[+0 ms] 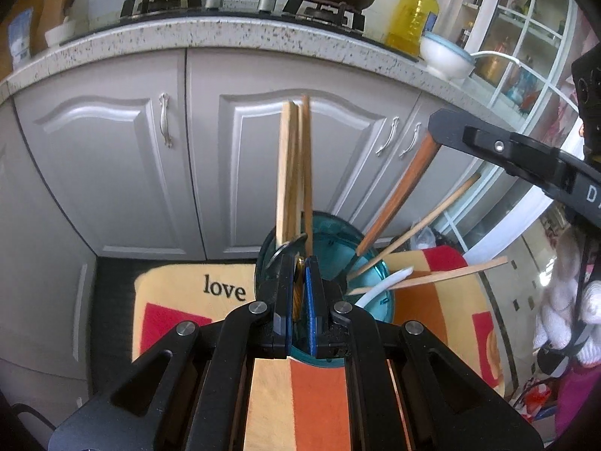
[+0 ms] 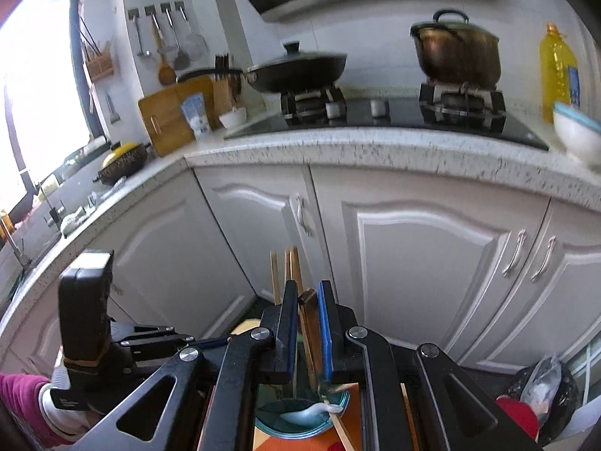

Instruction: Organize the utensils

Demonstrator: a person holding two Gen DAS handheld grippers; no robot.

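My left gripper (image 1: 300, 263) is shut on a few light wooden chopsticks (image 1: 293, 173) that stand upright over a teal utensil holder (image 1: 330, 240). In the holder lean two loose chopsticks (image 1: 417, 225) and a white spoon (image 1: 390, 282). From the upper right, my right gripper (image 1: 439, 127) holds a dark brown chopstick (image 1: 398, 195) slanting down into the holder. In the right wrist view, the right gripper (image 2: 306, 293) is shut on that dark chopstick (image 2: 310, 323) above the holder (image 2: 340, 402) and spoon (image 2: 304, 413). The left gripper (image 2: 218, 340) comes in from the left with its chopsticks (image 2: 276, 274).
The holder stands on a patterned mat (image 1: 225, 289) before white cabinet doors (image 1: 124, 173). On the speckled counter (image 2: 375, 150) are a stove with a wok (image 2: 296, 69) and pot (image 2: 456, 52), an oil bottle (image 1: 413, 15) and a white bowl (image 1: 445, 56). A gloved hand (image 1: 563, 312) is at right.
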